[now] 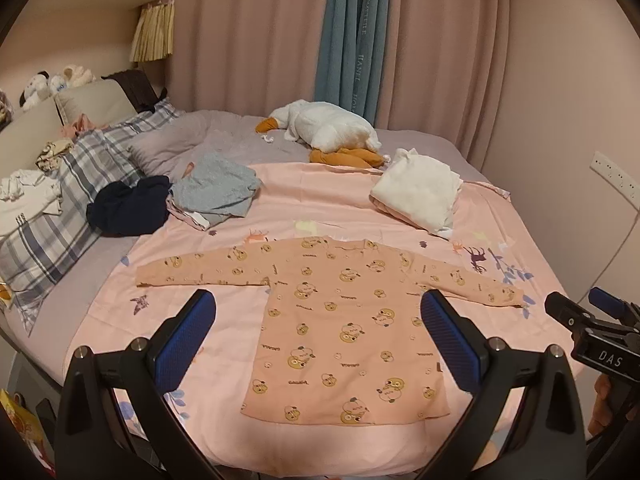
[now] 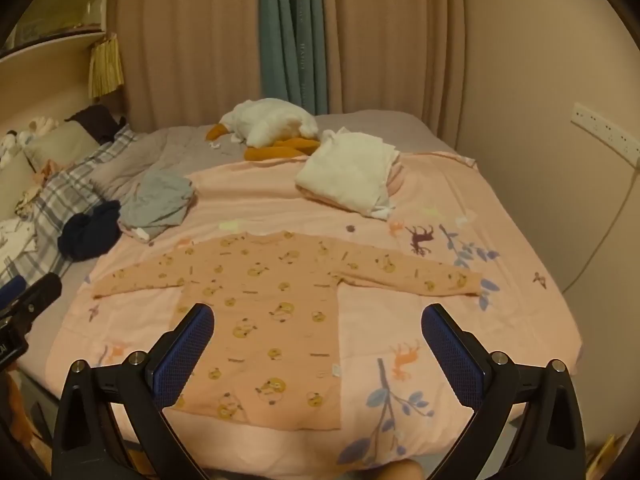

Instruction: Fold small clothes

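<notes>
The bed (image 1: 72, 300) wears a pink sheet (image 1: 320, 200), and the little peach shirt (image 1: 340, 320) lies flat on it, front up, both sleeves stretched out sideways. I think the first fold comes next. To do it well, pinch one sleeve near its cuff, lift it gently, and lay it across the chest so no bumps form. The left gripper (image 1: 318, 312) hangs above the shirt's lower half, jaws spread wide, holding nothing. The right gripper (image 2: 318, 326) hangs beside it, jaws spread too, also holding nothing.
</notes>
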The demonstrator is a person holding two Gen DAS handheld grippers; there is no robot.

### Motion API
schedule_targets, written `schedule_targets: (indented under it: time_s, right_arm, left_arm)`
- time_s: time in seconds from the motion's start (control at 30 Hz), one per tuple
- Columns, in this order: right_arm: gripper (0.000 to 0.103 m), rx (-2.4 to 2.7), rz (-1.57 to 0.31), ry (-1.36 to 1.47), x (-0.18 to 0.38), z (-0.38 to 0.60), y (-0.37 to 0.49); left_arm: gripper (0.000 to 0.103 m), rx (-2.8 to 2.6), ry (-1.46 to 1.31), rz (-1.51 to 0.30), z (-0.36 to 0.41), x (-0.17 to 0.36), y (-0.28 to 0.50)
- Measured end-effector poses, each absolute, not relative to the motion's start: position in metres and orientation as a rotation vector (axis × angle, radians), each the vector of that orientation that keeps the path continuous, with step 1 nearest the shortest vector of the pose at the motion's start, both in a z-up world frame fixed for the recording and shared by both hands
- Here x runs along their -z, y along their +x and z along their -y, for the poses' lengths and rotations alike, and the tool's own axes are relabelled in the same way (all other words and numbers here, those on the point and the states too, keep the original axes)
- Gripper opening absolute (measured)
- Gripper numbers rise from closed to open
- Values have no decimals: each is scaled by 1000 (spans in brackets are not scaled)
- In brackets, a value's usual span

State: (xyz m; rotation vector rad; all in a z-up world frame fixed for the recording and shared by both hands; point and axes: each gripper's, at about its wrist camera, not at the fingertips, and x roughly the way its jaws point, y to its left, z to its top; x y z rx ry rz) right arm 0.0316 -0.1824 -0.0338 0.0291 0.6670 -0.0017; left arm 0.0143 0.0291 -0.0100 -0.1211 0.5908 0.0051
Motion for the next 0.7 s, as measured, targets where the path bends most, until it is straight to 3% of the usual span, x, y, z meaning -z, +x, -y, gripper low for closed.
schedule_targets:
  time_s: [0.7]
  right_arm:
    - [103,-35,-695,24,38,180,37]
  left_arm:
    - [102,-4,-114,-633,-32,15,20]
